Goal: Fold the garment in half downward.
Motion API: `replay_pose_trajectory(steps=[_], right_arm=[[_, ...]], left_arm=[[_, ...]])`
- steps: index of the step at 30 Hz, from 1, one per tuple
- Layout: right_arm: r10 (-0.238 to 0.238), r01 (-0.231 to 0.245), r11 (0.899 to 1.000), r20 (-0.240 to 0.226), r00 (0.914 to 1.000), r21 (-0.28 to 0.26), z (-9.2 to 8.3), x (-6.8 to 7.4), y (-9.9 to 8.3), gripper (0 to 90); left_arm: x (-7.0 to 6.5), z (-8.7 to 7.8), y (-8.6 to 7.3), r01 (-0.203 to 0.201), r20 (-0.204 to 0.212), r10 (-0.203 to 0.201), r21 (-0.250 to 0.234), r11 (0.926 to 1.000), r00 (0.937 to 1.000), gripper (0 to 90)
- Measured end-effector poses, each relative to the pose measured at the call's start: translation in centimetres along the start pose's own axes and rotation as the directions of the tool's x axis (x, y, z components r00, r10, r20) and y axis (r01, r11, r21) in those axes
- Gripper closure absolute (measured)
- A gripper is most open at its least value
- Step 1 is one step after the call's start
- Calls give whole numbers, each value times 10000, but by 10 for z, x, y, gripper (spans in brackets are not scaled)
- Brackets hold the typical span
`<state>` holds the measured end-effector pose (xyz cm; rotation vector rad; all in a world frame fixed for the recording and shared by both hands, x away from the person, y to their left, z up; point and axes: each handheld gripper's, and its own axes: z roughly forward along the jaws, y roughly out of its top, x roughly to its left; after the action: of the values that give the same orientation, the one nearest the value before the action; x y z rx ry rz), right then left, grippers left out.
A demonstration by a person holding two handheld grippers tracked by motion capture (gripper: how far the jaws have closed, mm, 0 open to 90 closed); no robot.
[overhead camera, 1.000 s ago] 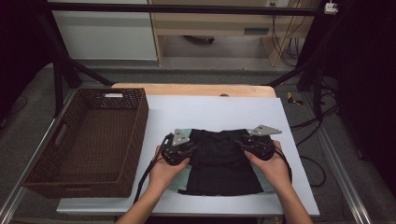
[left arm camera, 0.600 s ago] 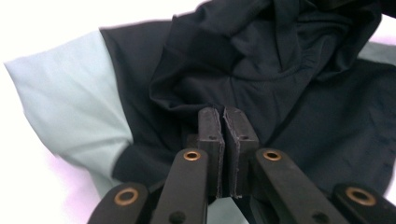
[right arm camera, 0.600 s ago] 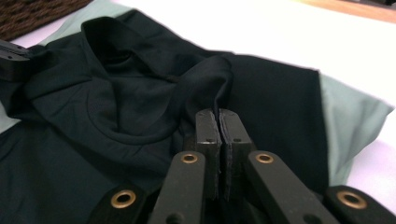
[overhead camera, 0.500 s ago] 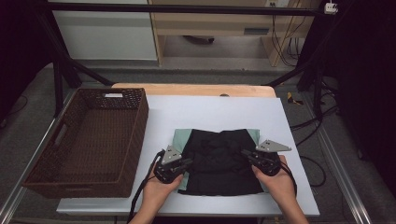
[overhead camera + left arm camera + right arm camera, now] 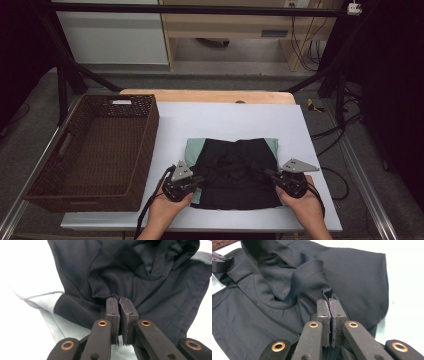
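On the white surface (image 5: 235, 117) a black garment (image 5: 240, 175) lies bunched over a pale green cloth (image 5: 192, 150), near the front edge and just right of the brown wicker basket (image 5: 95, 155). The left tongs (image 5: 196, 181) are pinched tight on a fold at the garment's left side. The right tongs (image 5: 266, 174) have just closed and now clamp a fold at its right side, dark fabric caught between the pads.

No readable text, label, brand, number or sign appears anywhere in these views.
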<state>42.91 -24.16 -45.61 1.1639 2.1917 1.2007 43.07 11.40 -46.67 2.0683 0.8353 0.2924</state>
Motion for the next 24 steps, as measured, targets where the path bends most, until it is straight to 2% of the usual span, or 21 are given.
replay_pose_trajectory(steps=[6, 12, 15, 18, 21, 23, 24], right_arm=[[-22, 16, 9997, 257, 9997, 246, -4, -5, -11, 884], [228, -234, 9987, 129, 9997, 444, -1, -5, -16, 881], [198, -201, 9991, 101, 9998, 371, 0, -4, -16, 863], [-49, 49, 10000, -40, 10000, 41, -2, 1, -12, 758], [-123, 123, 9999, -12, 9999, -107, -1, 5, -9, 656], [-157, 157, 9998, 8, 9999, -97, -1, 6, -8, 634], [-155, 155, 9998, 5, 9999, -154, -1, 7, -8, 583]], left_arm=[[4, 1, -3, -173, -297, 181, 280, 9995, 9994, 872], [6, 5, -6, -269, -418, 286, 417, 9988, 9987, 867], [5, 3, -5, -276, -429, 286, 242, 9993, 9987, 829], [3, -3, 2, -270, -350, 262, -234, 9994, 9990, 805], [2, -9, 7, -350, -527, 316, -645, 9973, 9981, 719], [2, -11, 9, -367, -570, 321, -806, 9961, 9979, 702], [2, -15, 12, -400, -688, 331, -1015, 9940, 9971, 649]])
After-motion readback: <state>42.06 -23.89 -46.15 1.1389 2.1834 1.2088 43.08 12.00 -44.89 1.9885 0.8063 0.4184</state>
